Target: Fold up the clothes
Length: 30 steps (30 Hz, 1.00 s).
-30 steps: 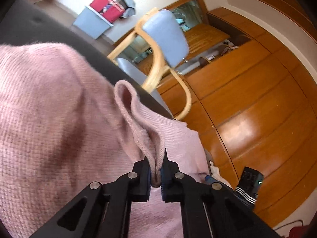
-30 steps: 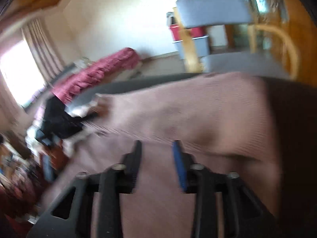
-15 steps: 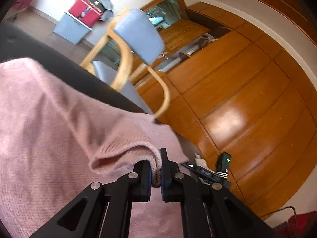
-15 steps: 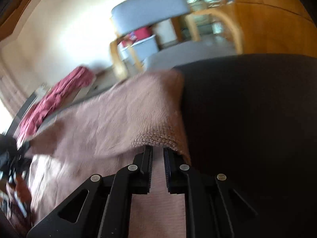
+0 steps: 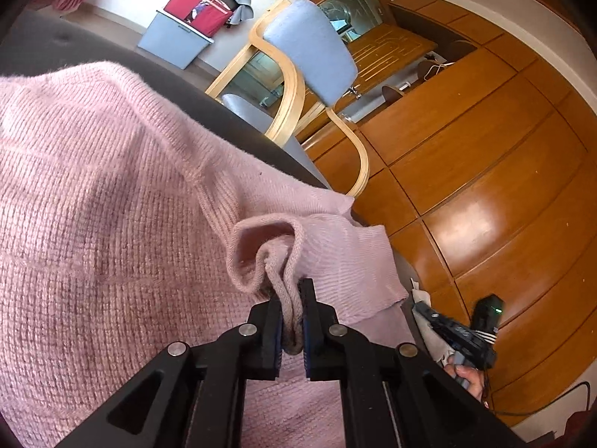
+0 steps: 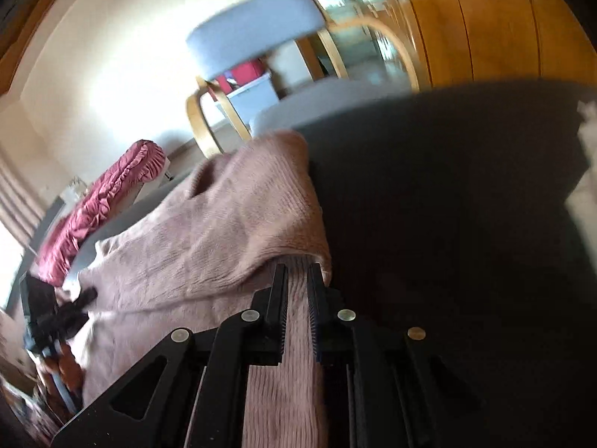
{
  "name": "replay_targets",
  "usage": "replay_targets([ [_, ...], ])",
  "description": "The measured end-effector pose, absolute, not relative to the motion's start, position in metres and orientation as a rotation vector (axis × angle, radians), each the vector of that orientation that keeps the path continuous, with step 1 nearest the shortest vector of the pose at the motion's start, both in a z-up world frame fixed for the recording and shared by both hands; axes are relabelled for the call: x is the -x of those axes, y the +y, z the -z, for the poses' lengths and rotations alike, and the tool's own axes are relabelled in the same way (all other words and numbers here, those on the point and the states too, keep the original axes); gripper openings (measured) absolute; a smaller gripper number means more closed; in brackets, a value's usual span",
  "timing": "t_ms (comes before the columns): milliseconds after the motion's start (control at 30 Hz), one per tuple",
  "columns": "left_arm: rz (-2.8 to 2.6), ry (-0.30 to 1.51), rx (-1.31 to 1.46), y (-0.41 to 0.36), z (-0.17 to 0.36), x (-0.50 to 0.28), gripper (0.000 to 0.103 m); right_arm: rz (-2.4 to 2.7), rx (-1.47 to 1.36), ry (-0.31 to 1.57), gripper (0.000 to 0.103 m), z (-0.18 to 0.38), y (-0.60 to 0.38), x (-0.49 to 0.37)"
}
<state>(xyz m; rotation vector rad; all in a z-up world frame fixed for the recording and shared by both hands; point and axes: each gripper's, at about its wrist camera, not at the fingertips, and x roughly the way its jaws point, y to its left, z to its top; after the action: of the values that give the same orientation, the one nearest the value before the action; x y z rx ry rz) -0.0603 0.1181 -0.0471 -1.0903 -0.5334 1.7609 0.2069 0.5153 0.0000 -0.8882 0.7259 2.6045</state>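
Now both grippers pinch the pink sweater [image 5: 112, 194]: the left gripper [image 5: 290, 298] and the right gripper [image 6: 298, 280] each hold an edge. Next, lay the fold down flat.

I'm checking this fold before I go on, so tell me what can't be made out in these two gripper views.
- Left wrist view: the bunched edge of the pink sweater runs down between the left gripper fingers; the gripper body hides its end.
- Left wrist view: the sweater's left and bottom parts are cut off by the frame edge.
- Right wrist view: blur; whether the right gripper pinches the sweater or rests over it is unclear.
- Right wrist view: the chair is smeared.
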Motion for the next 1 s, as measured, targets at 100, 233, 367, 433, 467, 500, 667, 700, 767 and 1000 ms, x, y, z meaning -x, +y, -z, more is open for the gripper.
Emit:
replay_targets([
  [100, -1.761, -0.538, 1.094, 0.119, 0.049, 0.061, 0.005, -2.678, 0.786, 0.648, 0.011, -0.021, 0.509, -0.201],
  [233, -1.791, -0.520, 1.120, 0.121, 0.051, 0.061, 0.005, -2.772, 0.843, 0.494, 0.011, -0.034, 0.508, -0.139],
  [367, -1.795, -0.509, 1.177, 0.121, 0.064, 0.066, 0.005, -2.747, 0.989, 0.306, 0.011, -0.018, 0.513, -0.070],
  [433, -1.800, -0.502, 1.182, 0.120, 0.065, 0.066, 0.006, -2.701, 1.056, 0.291, 0.011, -0.005, 0.518, -0.055],
  [467, -1.801, -0.499, 1.184, 0.121, 0.066, 0.065, 0.006, -2.656, 1.081, 0.286, 0.011, 0.002, 0.523, -0.052],
  [500, -1.802, -0.496, 1.184, 0.122, 0.066, 0.065, 0.007, -2.601, 1.102, 0.283, 0.011, 0.009, 0.530, -0.049],
  [667, -1.799, -0.483, 1.184, 0.127, 0.066, 0.064, 0.008, -2.500, 0.979, 0.685, 0.003, 0.023, 0.584, -0.081],
  [700, -1.799, -0.485, 1.183, 0.127, 0.066, 0.064, 0.008, -2.504, 0.966, 0.724, 0.003, 0.023, 0.588, -0.084],
  [767, -1.797, -0.490, 1.184, 0.126, 0.067, 0.065, 0.008, -2.513, 0.943, 0.750, 0.005, 0.020, 0.591, -0.092],
  [1000, -1.796, -0.494, 1.184, 0.122, 0.065, 0.066, 0.008, -2.716, 0.993, 0.680, 0.010, -0.009, 0.551, -0.138],
])
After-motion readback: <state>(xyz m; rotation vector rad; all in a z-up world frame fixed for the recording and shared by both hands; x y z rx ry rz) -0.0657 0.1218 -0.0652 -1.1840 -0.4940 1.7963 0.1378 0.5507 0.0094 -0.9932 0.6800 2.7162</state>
